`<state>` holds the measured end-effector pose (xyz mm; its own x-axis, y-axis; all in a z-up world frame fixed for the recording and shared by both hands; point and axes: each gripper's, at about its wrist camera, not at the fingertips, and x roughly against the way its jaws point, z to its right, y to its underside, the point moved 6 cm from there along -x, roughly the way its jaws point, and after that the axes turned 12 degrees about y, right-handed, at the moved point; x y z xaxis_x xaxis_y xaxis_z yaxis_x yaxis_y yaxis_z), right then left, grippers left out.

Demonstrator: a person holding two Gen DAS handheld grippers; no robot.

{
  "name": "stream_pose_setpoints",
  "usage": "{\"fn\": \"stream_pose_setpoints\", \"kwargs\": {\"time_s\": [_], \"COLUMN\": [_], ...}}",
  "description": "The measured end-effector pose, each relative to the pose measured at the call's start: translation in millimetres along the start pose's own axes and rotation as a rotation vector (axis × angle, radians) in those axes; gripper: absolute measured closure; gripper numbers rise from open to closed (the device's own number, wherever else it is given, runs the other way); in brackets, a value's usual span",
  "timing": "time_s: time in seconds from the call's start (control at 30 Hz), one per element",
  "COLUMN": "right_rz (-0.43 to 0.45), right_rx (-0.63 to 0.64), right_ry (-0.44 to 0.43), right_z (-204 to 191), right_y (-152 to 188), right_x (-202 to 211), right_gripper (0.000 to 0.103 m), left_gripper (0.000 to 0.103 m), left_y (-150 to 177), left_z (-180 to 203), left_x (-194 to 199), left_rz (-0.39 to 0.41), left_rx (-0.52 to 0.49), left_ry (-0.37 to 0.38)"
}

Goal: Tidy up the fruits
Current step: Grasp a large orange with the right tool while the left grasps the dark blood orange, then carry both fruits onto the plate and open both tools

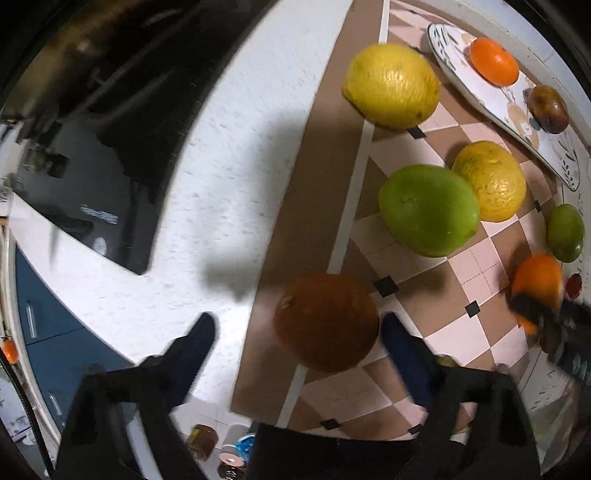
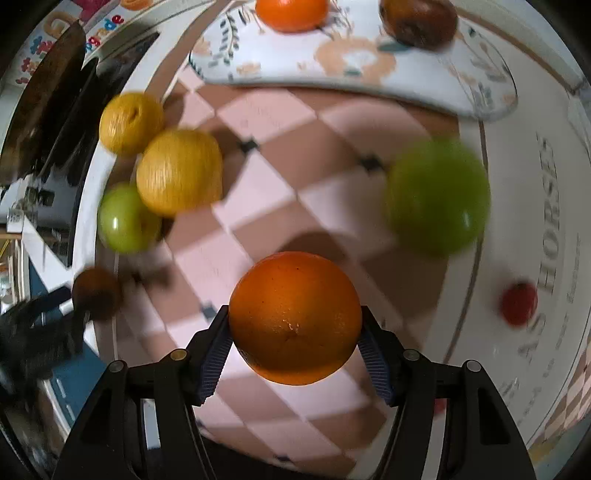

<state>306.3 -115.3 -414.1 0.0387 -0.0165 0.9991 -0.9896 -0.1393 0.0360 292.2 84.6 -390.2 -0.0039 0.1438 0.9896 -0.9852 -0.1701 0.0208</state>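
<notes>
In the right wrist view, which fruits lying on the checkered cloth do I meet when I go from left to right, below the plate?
Brown fruit → small green fruit → large yellow citrus → orange between the right gripper fingers → big green fruit → small red fruit.

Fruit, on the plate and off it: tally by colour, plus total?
Yellow: 2, left yellow fruit, right yellow fruit
Green: 2, left green fruit, right green fruit
Orange: 2, far orange fruit, near orange fruit
Brown: 2, far brown fruit, near brown fruit
Red: 1, small red fruit
Total: 9
</notes>
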Motion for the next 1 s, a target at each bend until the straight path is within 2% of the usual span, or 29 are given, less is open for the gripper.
{"fn": "stream_pose_setpoints", "kwargs": {"time_s": [0.03,0.13,0.33,0.57,0.67,0.83,1.0], "right_rz": [-0.006,-0.013,-0.035,-0.028,-0.011,0.067,0.186], "right_rx": [-0.003,-0.016,-0.055,-0.068,-0.078,-0.113,-0.145], "right_ry": [-0.007,-0.022,-0.046,-0.057,-0.057,-0.108,-0.135], "right_z": [0.6,2.2,6.7,9.9,12.2,29.9,51.9], "right_y": [5.3,18.3,32.5,37.7,33.8,13.3,-33.8], "right_x": [-0.7,-2.4,-12.2,-13.7,-3.8,44.3,100.4], "right_gripper": [0.035,0.035,0.034,0.035,0.036,0.036,0.036], "left_gripper": [0.048,0.048,0.049,0.049,0.049,0.049,0.049], "left_y": [0.1,0.5,14.8,24.4,24.2,13.3,-29.2], "left_z": [1.9,8.3,49.5,79.8,86.4,107.3,137.9], "left_x": [-3.9,-5.2,-5.7,-19.9,-19.2,24.9,88.4], "left_rz": [-0.001,0.019,0.012,-0.003,-0.005,0.054,0.167], "left_rx": [0.005,-0.017,-0.108,-0.179,-0.178,-0.180,-0.220], "left_ry": [0.034,0.027,0.091,0.073,0.083,0.164,0.241]}}
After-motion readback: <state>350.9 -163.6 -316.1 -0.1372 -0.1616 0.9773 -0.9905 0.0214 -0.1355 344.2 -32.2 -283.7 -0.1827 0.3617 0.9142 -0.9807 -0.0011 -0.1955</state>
